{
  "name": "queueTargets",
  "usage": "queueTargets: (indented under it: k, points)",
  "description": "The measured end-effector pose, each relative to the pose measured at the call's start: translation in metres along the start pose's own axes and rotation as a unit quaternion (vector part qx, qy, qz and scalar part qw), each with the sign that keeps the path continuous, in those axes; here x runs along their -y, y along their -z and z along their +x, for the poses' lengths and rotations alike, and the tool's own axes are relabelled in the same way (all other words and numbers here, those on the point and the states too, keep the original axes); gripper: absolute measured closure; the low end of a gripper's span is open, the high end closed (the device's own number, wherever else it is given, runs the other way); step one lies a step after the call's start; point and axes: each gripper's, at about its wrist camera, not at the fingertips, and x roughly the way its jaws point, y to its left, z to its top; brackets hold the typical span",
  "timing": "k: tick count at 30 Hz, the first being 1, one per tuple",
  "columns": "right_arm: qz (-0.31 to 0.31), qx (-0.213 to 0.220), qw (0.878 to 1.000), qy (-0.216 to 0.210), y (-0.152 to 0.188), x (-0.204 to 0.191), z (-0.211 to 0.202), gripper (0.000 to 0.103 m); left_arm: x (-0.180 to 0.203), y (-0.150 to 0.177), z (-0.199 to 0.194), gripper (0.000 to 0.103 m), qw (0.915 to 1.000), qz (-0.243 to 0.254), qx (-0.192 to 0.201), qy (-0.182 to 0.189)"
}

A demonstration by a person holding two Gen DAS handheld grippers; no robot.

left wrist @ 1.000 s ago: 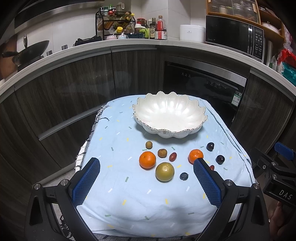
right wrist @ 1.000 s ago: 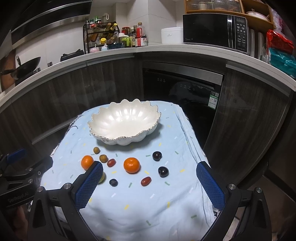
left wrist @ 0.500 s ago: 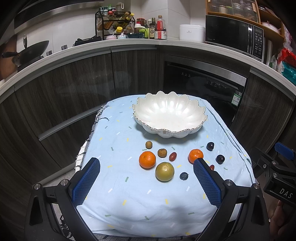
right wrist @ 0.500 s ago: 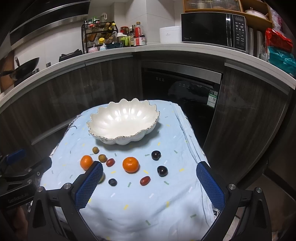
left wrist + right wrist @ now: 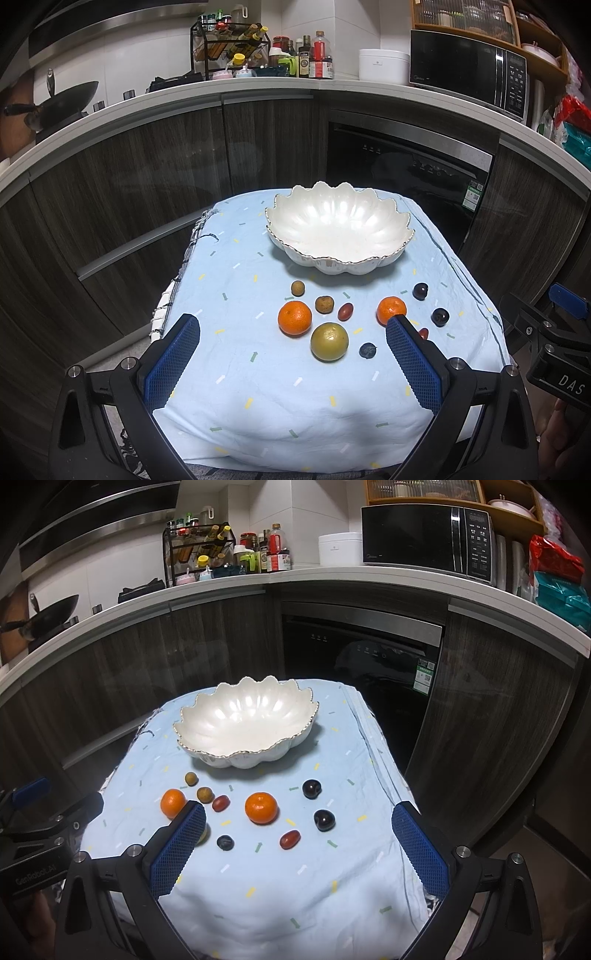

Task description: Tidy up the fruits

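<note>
Both tools hover above the near edge of the table, nothing grasped. The left gripper [image 5: 291,360] has its jaws spread wide and empty; the right gripper [image 5: 297,849] is likewise released, blue pads far apart.

The fruits lie loose on the pale blue tablecloth [image 5: 258,406], all still outside the scalloped white bowl [image 5: 338,227], which sits empty at 12 o'clock from the cluster. In the left wrist view, one mandarin [image 5: 294,317] sits at 9 o'clock of the group, a second mandarin [image 5: 390,310] at 3 o'clock, and a round yellow-green fruit [image 5: 329,340] at 6 o'clock. Between them are two small brown fruits [image 5: 324,304], a red date-like fruit [image 5: 345,311] and a dark blueberry-like berry [image 5: 367,350]. Two dark plums [image 5: 324,819] lie toward the table's right side, with another red fruit [image 5: 289,839] near them.

Risks, as I judge them: every piece is round and the cloth is soft and rumpled, so a pad nudging one fruit could send it rolling off the draped edge. The small ones crowd together, so wide jaws may catch two. Squeezing hard could bruise the berry. Dropping fruit from a height could chip the bowl's thin rim.
</note>
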Motion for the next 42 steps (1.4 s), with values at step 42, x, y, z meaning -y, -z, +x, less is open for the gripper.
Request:
queueTargets:
  k: [42]
  points:
    - [0.014,-0.040,0.999,0.002,0.000,0.007,0.049,0.000,0.019,-0.002,0.055,0.001,0.9983,0.038,-0.044,0.002]
